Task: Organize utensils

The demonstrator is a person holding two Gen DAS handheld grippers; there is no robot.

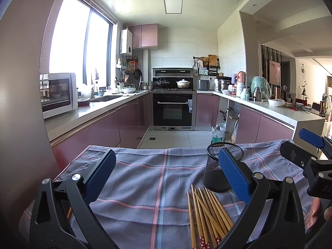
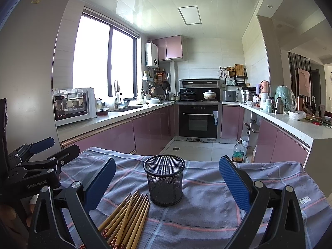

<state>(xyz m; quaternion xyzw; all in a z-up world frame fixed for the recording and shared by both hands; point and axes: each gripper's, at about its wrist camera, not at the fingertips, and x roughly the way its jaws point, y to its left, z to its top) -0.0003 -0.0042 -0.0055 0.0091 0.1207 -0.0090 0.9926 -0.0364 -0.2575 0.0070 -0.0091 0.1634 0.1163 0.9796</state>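
- We see a plaid cloth (image 2: 207, 207) spread over the counter beneath both tools, grey-blue with pink lines.
- Our left hand-held gripper (image 1: 166, 178) hovers over the cloth, blue pads spread wide, nothing between them.
- Our right hand-held gripper (image 2: 167, 184) is likewise spread wide and empty, level with the left one, which shows at its left edge.
- The black mesh cup (image 2: 164, 179) stands upright, dead ahead between the right fingers, and just behind the left tool's right finger.
- The bamboo chopsticks (image 2: 126, 220) lie bundled flat on the cloth, tips touching or nearly touching the cup's base, low and left of centre for the right tool, toward the right finger for the left.
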